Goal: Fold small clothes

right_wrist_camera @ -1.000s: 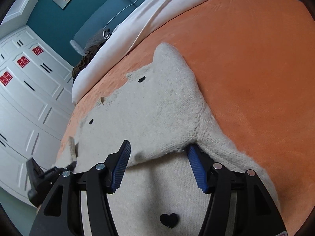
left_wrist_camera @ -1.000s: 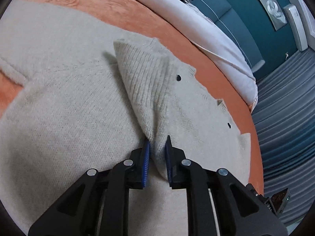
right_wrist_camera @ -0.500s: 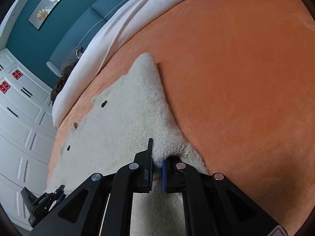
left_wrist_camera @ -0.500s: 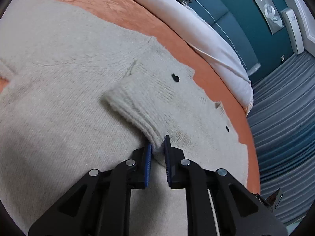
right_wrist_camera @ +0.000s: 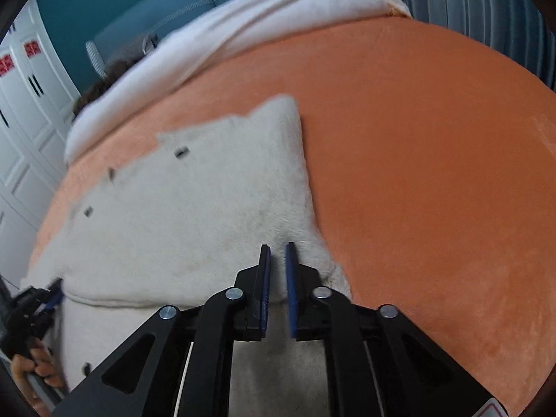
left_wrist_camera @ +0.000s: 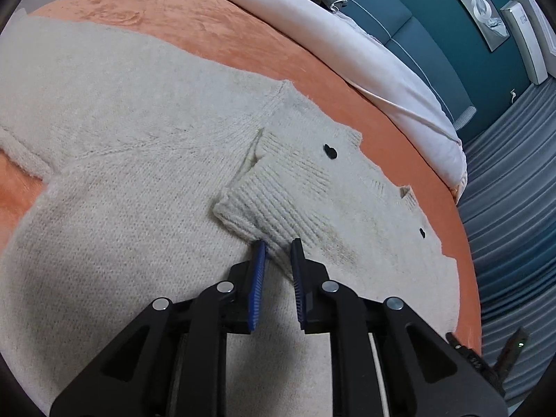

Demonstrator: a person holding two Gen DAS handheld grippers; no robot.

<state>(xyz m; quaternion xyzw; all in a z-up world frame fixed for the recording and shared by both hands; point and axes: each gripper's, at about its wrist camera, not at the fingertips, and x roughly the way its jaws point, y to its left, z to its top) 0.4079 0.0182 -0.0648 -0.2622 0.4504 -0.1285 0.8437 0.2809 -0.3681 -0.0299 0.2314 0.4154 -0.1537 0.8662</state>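
A cream knitted cardigan (left_wrist_camera: 139, 160) with black buttons (left_wrist_camera: 330, 151) lies spread on an orange blanket (right_wrist_camera: 434, 173). Its ribbed sleeve cuff (left_wrist_camera: 274, 205) is folded across the body. My left gripper (left_wrist_camera: 278, 243) pinches that cuff, and its jaws are easing open with the knit still between the pads. In the right wrist view, which is blurred, the cardigan (right_wrist_camera: 194, 208) fills the left half. My right gripper (right_wrist_camera: 277, 248) is closing on a raised fold at its right edge, and fabric shows between the pads. The left gripper (right_wrist_camera: 38, 307) and a hand (right_wrist_camera: 34, 361) show at the far left.
A white duvet (left_wrist_camera: 347, 45) is bunched along the far side of the bed, under a teal padded headboard (left_wrist_camera: 434, 34). White wardrobe doors (right_wrist_camera: 21, 111) stand on the left. Grey curtains (left_wrist_camera: 514, 191) hang beyond the bed's edge. Bare orange blanket stretches to the right.
The cuff in my left gripper has come down from a raised peak and now lies low across the body. My right gripper went from wide open to shut on a fold of the cardigan.
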